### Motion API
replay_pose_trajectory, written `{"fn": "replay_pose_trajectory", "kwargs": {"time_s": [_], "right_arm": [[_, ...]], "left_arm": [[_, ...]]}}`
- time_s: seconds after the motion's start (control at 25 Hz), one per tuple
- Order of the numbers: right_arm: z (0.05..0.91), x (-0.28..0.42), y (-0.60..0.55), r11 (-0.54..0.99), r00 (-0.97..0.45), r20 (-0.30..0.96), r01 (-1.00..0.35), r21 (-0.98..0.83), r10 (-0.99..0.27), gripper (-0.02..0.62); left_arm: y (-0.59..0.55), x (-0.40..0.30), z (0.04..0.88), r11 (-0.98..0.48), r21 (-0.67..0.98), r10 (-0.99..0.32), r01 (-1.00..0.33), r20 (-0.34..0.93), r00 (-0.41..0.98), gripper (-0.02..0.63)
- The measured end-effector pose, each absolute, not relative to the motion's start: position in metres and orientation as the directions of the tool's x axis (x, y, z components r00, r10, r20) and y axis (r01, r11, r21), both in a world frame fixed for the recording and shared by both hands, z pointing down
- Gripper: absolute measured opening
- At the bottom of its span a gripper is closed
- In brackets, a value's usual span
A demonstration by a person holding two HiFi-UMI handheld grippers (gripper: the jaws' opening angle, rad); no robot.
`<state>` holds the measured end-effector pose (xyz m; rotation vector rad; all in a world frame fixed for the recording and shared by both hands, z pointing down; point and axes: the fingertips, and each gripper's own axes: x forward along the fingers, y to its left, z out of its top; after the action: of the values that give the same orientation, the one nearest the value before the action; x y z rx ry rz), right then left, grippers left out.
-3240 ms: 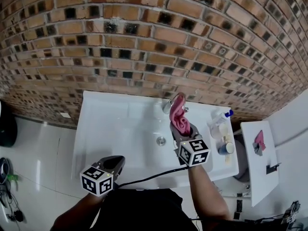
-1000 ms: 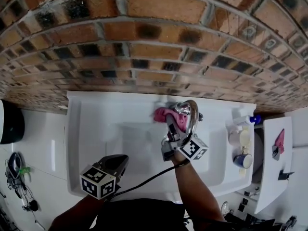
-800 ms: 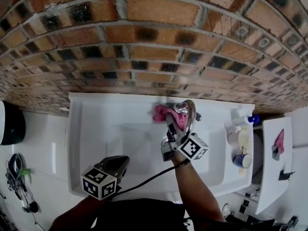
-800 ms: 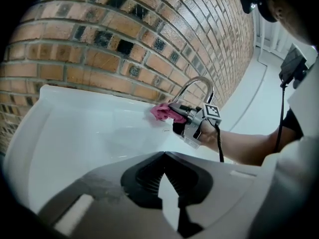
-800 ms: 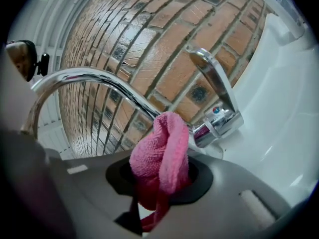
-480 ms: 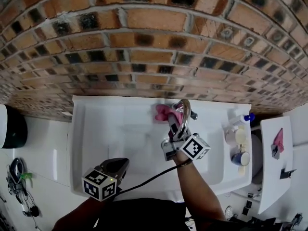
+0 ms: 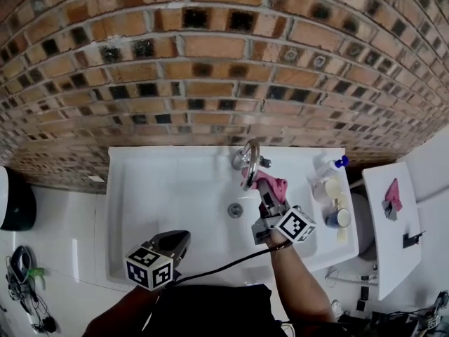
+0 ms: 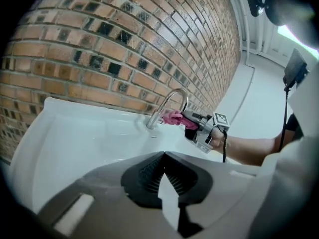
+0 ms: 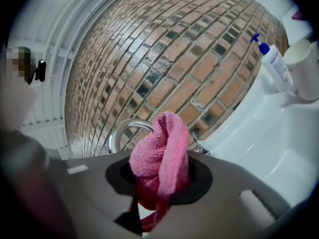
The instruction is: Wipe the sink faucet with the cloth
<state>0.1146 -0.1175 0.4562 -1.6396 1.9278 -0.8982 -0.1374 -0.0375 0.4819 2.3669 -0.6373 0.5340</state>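
- The right gripper is seen clamped on a bunched pink cloth; the jaws pinch the cloth's lower folds and a loose tail hangs beneath them.
- The left gripper is seen with jaws pressed together at the tips and nothing between them; in the head view it is held low at 7 o'clock, over the front edge of the sink, well apart from the cloth.
- In the head view the cloth is found at the right gripper's tip, just at 4 o'clock of the chrome faucet, above the basin and at 1 o'clock of the drain.
- The right gripper's long axis runs from its marker cube at 5 o'clock to the cloth at 11 o'clock, so the cloth points toward the faucet and the brick wall.
- The faucet's arch stands between the cloth and the wall.
- On the sink's right ledge, at 3 o'clock of the cloth, a spray bottle, a white cup and a blue cup are set close together.
- The left gripper view alone gives a side look: the cloth appears pressed against the faucet's stem, beneath the arch.
- The right gripper view alone shows the cloth standing upright in the jaws.
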Motion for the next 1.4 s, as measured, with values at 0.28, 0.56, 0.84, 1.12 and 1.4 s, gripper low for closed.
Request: {"fn": "replay_pose_trajectory", "kwargs": {"time_s": [0.28, 0.56, 0.84, 1.12, 1.4], "right_arm": [[0.442, 0.132, -0.032, -0.025, -0.092, 0.131, -0.721, -0.692, -0.987, 0.115], [0.414, 0.118, 0.030, 0.055, -0.177, 0.126, -0.760, -0.647, -0.976, 0.115], [0.377, 0.102, 0.099, 0.169, -0.279, 0.171, -0.863, -0.475, -0.945, 0.117], [0.369, 0.098, 0.184, 0.278, -0.369, 0.221, -0.893, -0.354, -0.903, 0.115], [0.388, 0.094, 0.247, 0.313, -0.417, 0.261, -0.879, -0.359, -0.870, 0.115]], "left_arm": [[-0.007, -0.129, 0.484, -0.749, 0.465, -0.224, -0.472, 0.493, 0.841, 0.006], [0.007, -0.118, 0.461, -0.756, 0.447, -0.283, -0.478, 0.435, 0.855, 0.006], [0.035, -0.109, 0.442, -0.705, 0.438, -0.394, -0.557, 0.411, 0.822, 0.006], [0.080, -0.092, 0.422, -0.674, 0.427, -0.468, -0.603, 0.384, 0.796, 0.006], [0.133, -0.086, 0.427, -0.666, 0.403, -0.475, -0.628, 0.419, 0.774, 0.006]]}}
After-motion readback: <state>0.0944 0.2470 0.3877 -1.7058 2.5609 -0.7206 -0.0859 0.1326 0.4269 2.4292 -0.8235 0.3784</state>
